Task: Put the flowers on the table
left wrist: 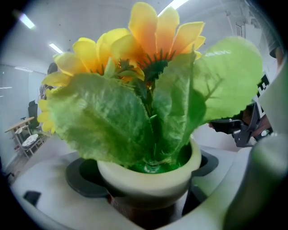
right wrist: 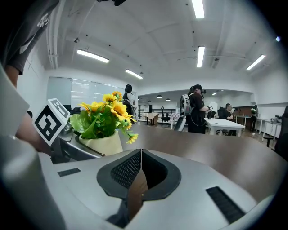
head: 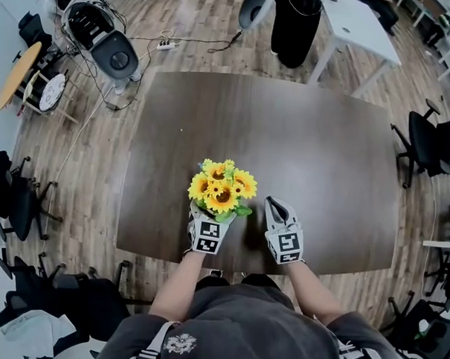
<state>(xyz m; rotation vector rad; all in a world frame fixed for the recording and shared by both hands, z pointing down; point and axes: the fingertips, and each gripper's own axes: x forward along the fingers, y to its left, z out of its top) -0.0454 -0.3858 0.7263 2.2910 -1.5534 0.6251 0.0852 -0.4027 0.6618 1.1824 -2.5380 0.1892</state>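
A bunch of yellow sunflowers (head: pixel 221 188) with green leaves stands in a small cream pot (left wrist: pixel 148 179). My left gripper (head: pixel 211 215) is shut on that pot, with dark pads (left wrist: pixel 83 176) pressing both its sides, over the near part of the dark brown table (head: pixel 301 141). Whether the pot's base touches the table is hidden. Leaves and petals (left wrist: pixel 153 67) fill the left gripper view. My right gripper (head: pixel 275 205) hovers just right of the flowers, shut with nothing in it, its ribbed pads (right wrist: pixel 130 168) closed together. The right gripper view has the flowers (right wrist: pixel 108 112) and pot (right wrist: pixel 102 144) at its left.
A person in dark clothes (head: pixel 295 22) stands past the table's far edge beside a white table (head: pixel 362 28). Office chairs (head: pixel 435 143) stand right and left, and round grey machines (head: pixel 104 39) sit far left. More people (right wrist: pixel 196 108) stand in the room behind.
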